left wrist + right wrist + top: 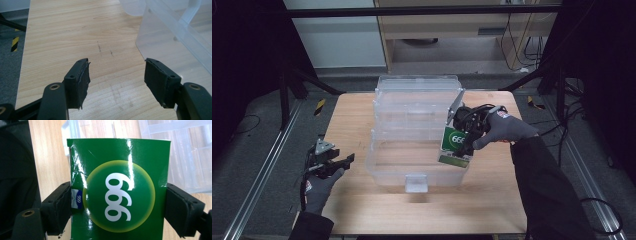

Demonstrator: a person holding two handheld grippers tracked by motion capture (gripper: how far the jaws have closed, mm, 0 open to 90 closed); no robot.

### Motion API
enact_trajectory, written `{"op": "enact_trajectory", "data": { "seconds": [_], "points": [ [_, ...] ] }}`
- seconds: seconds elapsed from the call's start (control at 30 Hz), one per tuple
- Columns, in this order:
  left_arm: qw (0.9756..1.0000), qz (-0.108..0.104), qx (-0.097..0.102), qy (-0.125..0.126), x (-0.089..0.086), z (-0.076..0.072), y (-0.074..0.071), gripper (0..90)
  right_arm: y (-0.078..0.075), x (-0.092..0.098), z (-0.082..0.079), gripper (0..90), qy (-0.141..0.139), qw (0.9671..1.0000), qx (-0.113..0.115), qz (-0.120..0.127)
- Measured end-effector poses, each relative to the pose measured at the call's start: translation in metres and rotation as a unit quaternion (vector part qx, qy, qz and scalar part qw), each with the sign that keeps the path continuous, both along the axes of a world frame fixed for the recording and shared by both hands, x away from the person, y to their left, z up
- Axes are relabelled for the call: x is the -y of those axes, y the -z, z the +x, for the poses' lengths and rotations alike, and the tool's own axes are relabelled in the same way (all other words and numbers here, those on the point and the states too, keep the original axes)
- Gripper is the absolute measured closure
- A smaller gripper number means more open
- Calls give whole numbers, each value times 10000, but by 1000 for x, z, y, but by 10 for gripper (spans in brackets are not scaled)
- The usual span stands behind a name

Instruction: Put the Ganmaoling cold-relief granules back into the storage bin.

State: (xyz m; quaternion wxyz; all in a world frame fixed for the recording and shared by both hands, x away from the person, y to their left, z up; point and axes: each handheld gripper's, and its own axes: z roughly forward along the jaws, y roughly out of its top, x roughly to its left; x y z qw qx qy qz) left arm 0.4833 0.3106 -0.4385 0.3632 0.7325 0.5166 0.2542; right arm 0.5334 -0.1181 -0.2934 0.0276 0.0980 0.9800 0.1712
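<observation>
A green box [120,192] marked "999" was clamped between the jaws of the right gripper [464,134], over the clear bin's [382,172] right rim. The left gripper [116,75] was held wide open, empty, above the table [62,37].

Left gripper [116,75] jaws spread wide, nothing between, hovering over bare wooden table [70,32]; clear plastic bin [175,32] just to the right, faint scuff marks [105,48] beyond.

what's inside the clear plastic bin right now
The clear bin looks bare inside; the wood table shows through its walls. The right tool holds a green box at its right rim, hiding that corner.
</observation>
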Motion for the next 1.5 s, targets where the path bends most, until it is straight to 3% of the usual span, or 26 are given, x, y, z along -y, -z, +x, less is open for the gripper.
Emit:
{"op": "enact_trajectory", "data": {
  "seconds": [0.47, 0.73, 1.5],
  "points": [
    [10000, 14, -28, -12, 0, 0, 1, 359, 9, -11, 2, 183, -403, 9989, -54, -228],
    [10000, 18, -40, -13, 1, 1, 2, 359, 18, -15, 4, 184, -555, 9978, 105, -341],
    [10000, 39, -77, -19, 1, 2, 5, 359, 41, -18, 7, 184, -839, 9952, 136, -491]
  ]
}}
